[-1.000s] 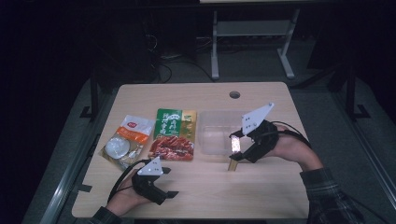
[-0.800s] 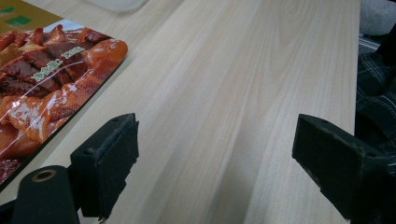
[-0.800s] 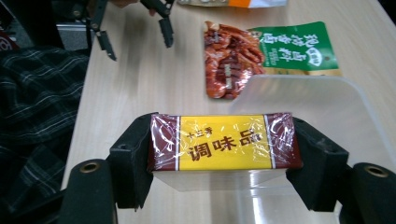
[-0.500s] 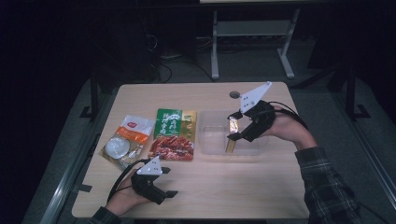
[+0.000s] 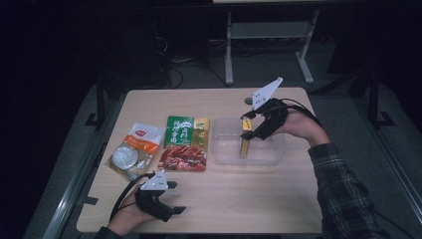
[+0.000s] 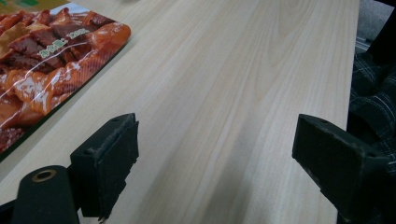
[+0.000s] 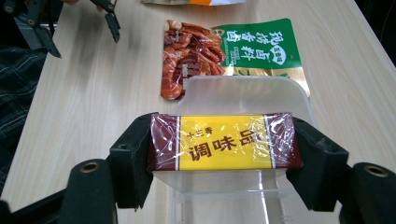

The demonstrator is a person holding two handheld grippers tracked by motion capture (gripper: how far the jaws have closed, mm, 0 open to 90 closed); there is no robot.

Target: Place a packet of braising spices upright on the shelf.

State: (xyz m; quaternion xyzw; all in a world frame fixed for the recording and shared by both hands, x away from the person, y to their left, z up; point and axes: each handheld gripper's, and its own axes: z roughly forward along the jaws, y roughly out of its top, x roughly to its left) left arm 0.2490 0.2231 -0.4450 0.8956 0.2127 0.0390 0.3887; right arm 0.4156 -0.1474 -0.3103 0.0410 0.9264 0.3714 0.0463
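The seasoning packet (image 7: 225, 142), yellow-labelled with dark red ends and wrapped in clear film, is clamped end to end between the jaws of the right hand-held gripper (image 7: 225, 144), both pads pressing on its short ends. In the high view the packet (image 5: 244, 136) stands on end above the clear plastic container (image 5: 249, 149), its lower end inside the container's outline; whether it touches the floor of the container cannot be told. The right hand-held gripper (image 5: 256, 127) sits at the 1 o'clock part of the bench (image 5: 224, 199), over the container's far half.

At 9 o'clock of the container, just beside it, lies the green and red snack pouch (image 5: 185, 143), flat on the bench. Further toward 9 o'clock, touching or slightly overlapping that pouch's edge, lies the white and orange pouch (image 5: 134, 149).

The left hand-held gripper (image 5: 166, 199) rests at the 7 o'clock part of the bench, near the front edge, well apart from the container. Its jaws stand wide apart with nothing between them, bare bench (image 6: 224, 93) showing in the gap, and a corner of the snack pouch (image 6: 46, 60) lies at 10 o'clock of them.
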